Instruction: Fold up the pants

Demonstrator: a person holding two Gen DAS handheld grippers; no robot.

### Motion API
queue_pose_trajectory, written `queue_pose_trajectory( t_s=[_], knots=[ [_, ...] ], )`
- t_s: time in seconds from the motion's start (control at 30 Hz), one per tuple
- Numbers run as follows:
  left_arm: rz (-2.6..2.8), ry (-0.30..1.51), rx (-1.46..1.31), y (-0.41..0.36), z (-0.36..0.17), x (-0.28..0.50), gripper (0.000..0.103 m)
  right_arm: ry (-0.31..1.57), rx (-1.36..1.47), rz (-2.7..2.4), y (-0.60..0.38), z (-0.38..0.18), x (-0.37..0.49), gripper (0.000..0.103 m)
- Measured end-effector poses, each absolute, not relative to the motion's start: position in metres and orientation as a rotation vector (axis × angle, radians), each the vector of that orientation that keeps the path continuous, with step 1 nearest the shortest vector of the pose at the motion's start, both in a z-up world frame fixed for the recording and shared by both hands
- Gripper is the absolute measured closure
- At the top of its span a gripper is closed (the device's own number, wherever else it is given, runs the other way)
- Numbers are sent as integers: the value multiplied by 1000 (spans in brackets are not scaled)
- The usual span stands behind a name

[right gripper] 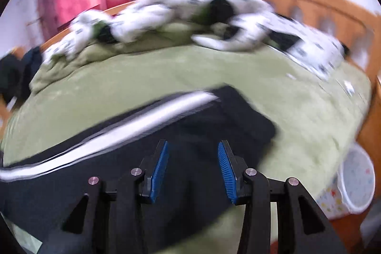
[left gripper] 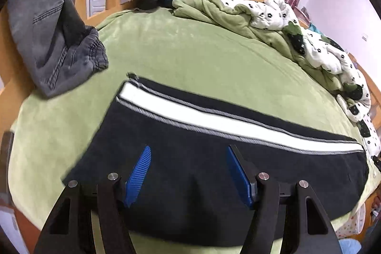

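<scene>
Black pants (left gripper: 214,170) are lying flat on the green bed (left gripper: 190,51), long axis running sideways across both grippers. Left gripper (left gripper: 189,173) and right gripper (right gripper: 193,170) are hovering above, jaws apart, holding nothing.

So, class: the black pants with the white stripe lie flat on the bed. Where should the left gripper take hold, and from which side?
Grip the hem end of the black pants, near corner, coming low from the near edge: it lies flat, so one finger of the open left gripper must slide beneath.
</scene>
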State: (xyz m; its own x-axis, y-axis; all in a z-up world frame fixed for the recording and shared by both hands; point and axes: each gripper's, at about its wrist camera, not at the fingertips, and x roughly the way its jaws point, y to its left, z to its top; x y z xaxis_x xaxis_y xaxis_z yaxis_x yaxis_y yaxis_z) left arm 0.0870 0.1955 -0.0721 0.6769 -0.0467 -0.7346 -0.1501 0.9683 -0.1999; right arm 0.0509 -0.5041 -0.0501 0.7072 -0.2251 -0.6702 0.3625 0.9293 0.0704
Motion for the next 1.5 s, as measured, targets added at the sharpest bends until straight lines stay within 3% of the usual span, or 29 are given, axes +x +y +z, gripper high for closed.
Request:
queue_pose_trajectory(
  t_s=[0.5,0.63,0.77,0.83,0.87,0.93,1.0,1.13,1.5],
  knots=[
    [116,848,-197,251,-82,173,40,854,-152,170,-282,-103,197,60],
    [120,871,-181,260,-92,191,53,909,-191,269,-259,-120,219,63],
    [120,895,-195,267,-103,207,54,942,-248,291,-248,-136,230,64],
    [124,904,-193,268,-107,212,54,939,-251,298,-245,-137,231,68],
    [128,908,-195,268,-109,213,54,946,-247,317,-247,-137,231,75],
    [149,933,-193,268,-116,219,64,953,-244,349,-248,-137,229,92],
    [176,939,-187,270,-120,222,74,937,-277,342,-244,-138,228,95],
    [147,913,-195,274,-117,217,81,886,-315,318,-237,-133,225,99],
    [186,871,-209,280,-122,218,81,811,-195,283,-244,-127,237,100]
  ],
)
